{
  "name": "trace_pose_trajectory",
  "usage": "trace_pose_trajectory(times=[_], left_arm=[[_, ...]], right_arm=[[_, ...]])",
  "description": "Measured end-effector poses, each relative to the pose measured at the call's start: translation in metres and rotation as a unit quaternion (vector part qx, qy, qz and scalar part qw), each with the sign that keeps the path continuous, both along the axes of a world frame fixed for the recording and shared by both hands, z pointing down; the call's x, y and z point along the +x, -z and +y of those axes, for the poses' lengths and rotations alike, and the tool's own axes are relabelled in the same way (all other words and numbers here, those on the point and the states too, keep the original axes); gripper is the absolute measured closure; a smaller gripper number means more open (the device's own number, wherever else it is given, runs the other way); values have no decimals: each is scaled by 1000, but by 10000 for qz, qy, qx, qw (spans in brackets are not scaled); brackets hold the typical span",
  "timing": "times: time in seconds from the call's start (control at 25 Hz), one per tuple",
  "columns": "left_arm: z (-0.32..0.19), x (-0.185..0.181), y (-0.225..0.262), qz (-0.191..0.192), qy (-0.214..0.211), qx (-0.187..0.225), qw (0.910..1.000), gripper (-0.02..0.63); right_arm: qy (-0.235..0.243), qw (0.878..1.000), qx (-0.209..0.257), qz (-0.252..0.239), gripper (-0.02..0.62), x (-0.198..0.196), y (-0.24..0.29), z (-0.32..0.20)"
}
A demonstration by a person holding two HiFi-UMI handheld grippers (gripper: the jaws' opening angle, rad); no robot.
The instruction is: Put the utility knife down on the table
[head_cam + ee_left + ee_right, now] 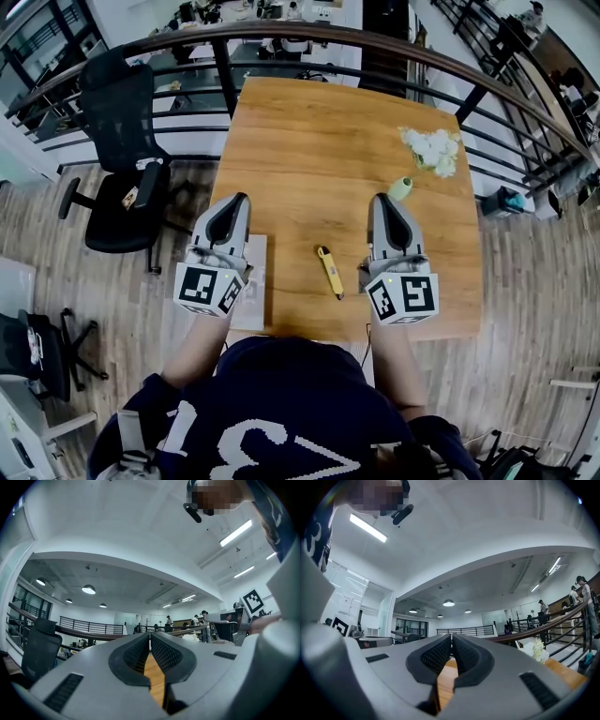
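The yellow utility knife [329, 271] lies flat on the wooden table [319, 150] near its front edge, between my two grippers and touched by neither. My left gripper [240, 198] hovers over the table's left front part, jaws shut with nothing between them [149, 641]. To the right of the knife my right gripper [379, 199] is held level, also shut and empty [452, 641]. Both gripper views look out over the table toward the railing; the knife shows in neither.
A white bunch of flowers [433, 148] and a small green bottle [400, 188] sit at the table's far right. A black office chair [122, 169] stands left of the table. A curved railing [281, 37] runs behind it. A white sheet [251, 291] lies at the front left corner.
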State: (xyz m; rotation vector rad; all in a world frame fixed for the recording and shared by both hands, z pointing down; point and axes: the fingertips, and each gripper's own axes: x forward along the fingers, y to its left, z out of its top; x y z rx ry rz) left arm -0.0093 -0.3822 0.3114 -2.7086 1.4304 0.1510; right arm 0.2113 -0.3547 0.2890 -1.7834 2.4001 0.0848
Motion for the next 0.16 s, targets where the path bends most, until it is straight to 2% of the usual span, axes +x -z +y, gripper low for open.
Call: trace_pose_trajectory(times=[0.16], left_arm=[[0, 0, 0, -8, 12, -32, 10000, 583]], right_arm=[[5, 10000, -16, -10, 565, -2, 0, 0]])
